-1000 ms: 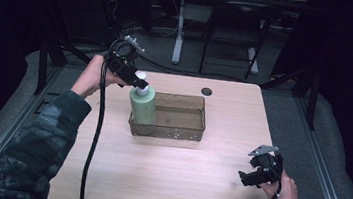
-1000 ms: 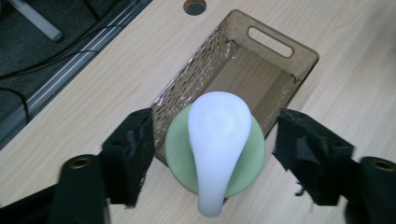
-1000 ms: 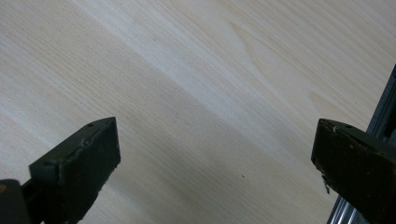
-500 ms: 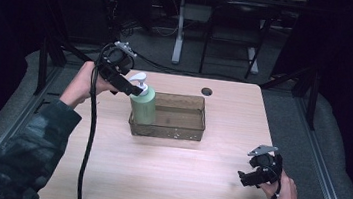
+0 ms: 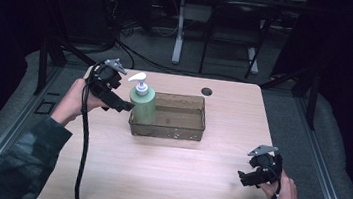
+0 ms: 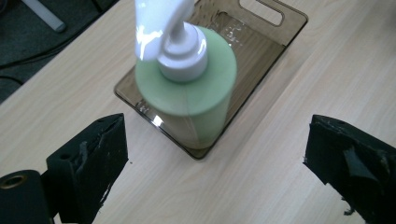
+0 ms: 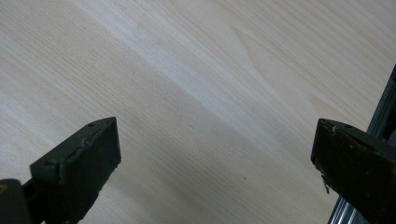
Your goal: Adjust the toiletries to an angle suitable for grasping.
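Mostly done by the look of it: bottle (image 5: 142, 104) standing upright in the left end of the tray (image 5: 181, 130), pump head on top, not tipped. Left gripper (image 5: 122, 106) just beside it on the left, jaws just been opening and now spread wide, nothing pinched, bottle a bit ahead of the gap in the left gripper view (image 6: 194, 88) and touching neither pad. So looks like a release, with only backing the hand off left, guessing here. Right gripper (image 5: 247, 179) parked at the near right corner, well apart from the tray, jaws spread too and gripping nothing, just bare wood under them in the right gripper view. Table (image 5: 155, 177) is pale wood grain, flat, with a small dark hole (image 5: 207, 91) near the far edge beyond the tray. Room pretty dark, grey floor, cables and desk legs behind the table, metal rail along the right side.
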### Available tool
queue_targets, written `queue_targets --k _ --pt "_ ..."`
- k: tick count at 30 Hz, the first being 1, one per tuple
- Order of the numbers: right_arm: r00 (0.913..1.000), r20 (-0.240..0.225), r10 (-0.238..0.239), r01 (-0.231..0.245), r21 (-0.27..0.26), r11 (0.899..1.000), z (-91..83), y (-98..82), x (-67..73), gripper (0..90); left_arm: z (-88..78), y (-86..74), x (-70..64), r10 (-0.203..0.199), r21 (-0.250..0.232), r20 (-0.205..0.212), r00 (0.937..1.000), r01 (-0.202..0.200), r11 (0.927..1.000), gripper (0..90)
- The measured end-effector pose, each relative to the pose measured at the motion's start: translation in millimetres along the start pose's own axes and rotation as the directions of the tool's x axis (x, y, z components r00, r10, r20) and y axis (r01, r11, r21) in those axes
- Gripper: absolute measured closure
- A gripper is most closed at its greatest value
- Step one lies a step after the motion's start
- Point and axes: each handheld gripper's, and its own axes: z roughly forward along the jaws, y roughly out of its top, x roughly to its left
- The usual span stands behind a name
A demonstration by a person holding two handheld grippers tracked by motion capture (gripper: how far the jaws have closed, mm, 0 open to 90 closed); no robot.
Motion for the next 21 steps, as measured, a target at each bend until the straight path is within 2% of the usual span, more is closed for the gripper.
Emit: queue_targets --k 10,15,21 --pt "1.0 0.0 -0.003 0.003 0.007 1.0 1.8 -0.3 -0.6 0.8 16.9 -39.2 -5.1 -0.047 0.002 0.017 0.9988 0.047 0.9989 3.8" --pt "1.0 -0.001 0.0 0.0 0.005 1.0 1.4 -1.1 -0.4 0.9 25.9 -59.1 -8.1 -0.072 -0.006 0.012 0.9973 0.072 0.9974 2.0" --pt "1.0 0.0 -0.003 0.003 0.013 1.0 2.9 -0.6 0.2 0.9 43.4 -84.9 -7.6 -0.109 0.036 0.018 0.9938 0.109 0.9934 1.1"
